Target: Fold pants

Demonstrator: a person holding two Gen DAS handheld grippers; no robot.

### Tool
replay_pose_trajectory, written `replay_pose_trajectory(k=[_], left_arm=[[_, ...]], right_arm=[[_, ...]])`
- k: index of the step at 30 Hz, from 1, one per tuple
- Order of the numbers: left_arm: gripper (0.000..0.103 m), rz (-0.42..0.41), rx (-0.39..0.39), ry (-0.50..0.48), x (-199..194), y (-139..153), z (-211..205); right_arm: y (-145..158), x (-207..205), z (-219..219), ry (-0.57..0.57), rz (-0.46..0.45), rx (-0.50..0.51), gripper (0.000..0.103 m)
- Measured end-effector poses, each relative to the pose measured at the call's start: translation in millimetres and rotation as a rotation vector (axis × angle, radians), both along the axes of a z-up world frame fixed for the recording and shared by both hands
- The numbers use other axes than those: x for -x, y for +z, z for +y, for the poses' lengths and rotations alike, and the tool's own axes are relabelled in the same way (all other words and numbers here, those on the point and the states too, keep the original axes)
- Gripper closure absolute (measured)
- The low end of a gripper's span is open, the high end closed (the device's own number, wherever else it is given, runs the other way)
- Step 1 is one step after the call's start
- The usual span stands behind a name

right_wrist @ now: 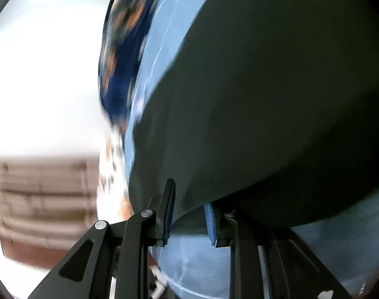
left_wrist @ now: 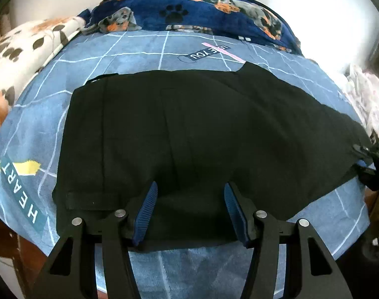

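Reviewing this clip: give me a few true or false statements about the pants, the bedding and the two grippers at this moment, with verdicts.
1. The black pants lie spread on a blue sheet with a white grid. True.
2. The left gripper is clamped shut on the pants. False: its jaws stand apart over the near edge of the fabric, pads not pressing.
3. A dark blue blanket with dog and paw prints is bunched at the far side of the bed. True.
4. The sheet carries the word "HEART". True.
5. The pants are light grey. False: they are black.
6. The right gripper is far from the pants. False: it is right at their edge, jaws slightly apart.
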State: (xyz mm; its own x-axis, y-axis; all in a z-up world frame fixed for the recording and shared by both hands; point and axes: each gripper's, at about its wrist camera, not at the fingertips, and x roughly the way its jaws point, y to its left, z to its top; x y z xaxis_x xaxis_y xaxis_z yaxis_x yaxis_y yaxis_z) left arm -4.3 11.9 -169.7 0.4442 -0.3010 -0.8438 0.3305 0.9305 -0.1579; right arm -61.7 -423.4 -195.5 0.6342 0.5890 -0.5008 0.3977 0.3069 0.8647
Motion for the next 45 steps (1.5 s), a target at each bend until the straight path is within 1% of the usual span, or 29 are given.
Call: replay_pose_trajectory(k=[1,3,6,7,8,10,11,12,13,15,19,22,23,25,26,28,30,32,33,34,36,37,38,39,41,42,45], left_arm=[[0.046,0.0,0.001,0.003,-2,0,0],[0.046,-0.002,-0.003,0.004,-2,0,0],[0.046,0.0,0.003,0.008,0,0,1],[0.046,0.001,0.005,0.008,0,1,1],[0.046,0.001,0.005,0.01,0,1,0],[0.046,0.0,0.002,0.008,0,1,0],[0.046,-0.001,0.0,0.009,0,1,0],[0.046,-0.004,-0.002,0.008,1,0,0],[0.046,-0.005,-0.003,0.008,0,0,0],[0.046,-0.005,-0.003,0.008,1,0,0],[0.046,-0.008,-0.011,0.005,-1,1,0],[0.046,-0.004,-0.008,0.017,-2,1,0],[0.046,0.003,0.002,0.021,-3,1,3],[0.046,0.016,0.031,0.026,-5,2,8],[0.046,0.02,0.035,0.026,-6,2,8],[0.046,0.016,0.019,0.016,-5,2,7],[0.046,0.007,-0.006,0.007,-4,2,4],[0.045,0.004,-0.017,0.009,-3,2,2],[0.045,0.005,-0.015,0.01,-4,2,3],[0.045,0.006,-0.01,0.014,-4,2,4],[0.045,0.008,-0.002,0.019,-5,2,5],[0.045,0.009,-0.001,0.02,-5,2,5],[0.045,0.01,0.0,0.021,-5,2,5],[0.045,0.01,-0.001,0.022,-5,2,4],[0.045,0.009,-0.001,0.02,-6,2,5],[0.045,0.01,-0.001,0.02,-5,2,4],[0.042,0.009,0.001,0.016,-5,2,4]], right_arm=[[-1,11,-26,-0.07,-0.004,-0.015,0.083],[-2,32,-79,-0.191,-0.012,-0.014,0.092],[0,58,-140,-0.335,-0.024,0.022,0.092],[-1,69,-163,-0.382,-0.028,0.032,0.093],[-3,76,-178,-0.413,-0.03,0.031,0.097],[-10,91,-204,-0.484,-0.058,-0.028,0.098],[-12,100,-215,-0.525,-0.066,-0.041,0.099],[-14,105,-223,-0.54,-0.075,-0.05,0.099],[-15,108,-228,-0.547,-0.078,-0.057,0.1],[-13,109,-232,-0.547,-0.077,-0.04,0.101],[10,112,-230,-0.513,-0.065,0.1,0.1],[25,128,-231,-0.523,-0.076,0.148,0.1],[26,135,-232,-0.533,-0.079,0.154,0.102],[26,148,-237,-0.566,-0.073,0.166,0.102],[23,159,-242,-0.586,-0.059,0.163,0.102],[15,172,-246,-0.605,-0.079,0.123,0.101],[18,178,-244,-0.617,-0.159,0.093,0.098],[19,177,-243,-0.62,-0.222,0.021,0.097],[20,171,-242,-0.605,-0.23,0.007,0.094],[23,163,-239,-0.589,-0.226,0.02,0.092],[26,149,-235,-0.552,-0.21,0.043,0.08],[25,144,-234,-0.547,-0.203,0.039,0.076],[23,139,-234,-0.55,-0.18,0.041,0.068],[22,136,-234,-0.552,-0.153,0.054,0.062],[19,131,-233,-0.546,-0.101,0.079,0.06],[18,128,-232,-0.543,-0.086,0.077,0.062],[17,123,-228,-0.531,-0.074,0.07,0.062]])
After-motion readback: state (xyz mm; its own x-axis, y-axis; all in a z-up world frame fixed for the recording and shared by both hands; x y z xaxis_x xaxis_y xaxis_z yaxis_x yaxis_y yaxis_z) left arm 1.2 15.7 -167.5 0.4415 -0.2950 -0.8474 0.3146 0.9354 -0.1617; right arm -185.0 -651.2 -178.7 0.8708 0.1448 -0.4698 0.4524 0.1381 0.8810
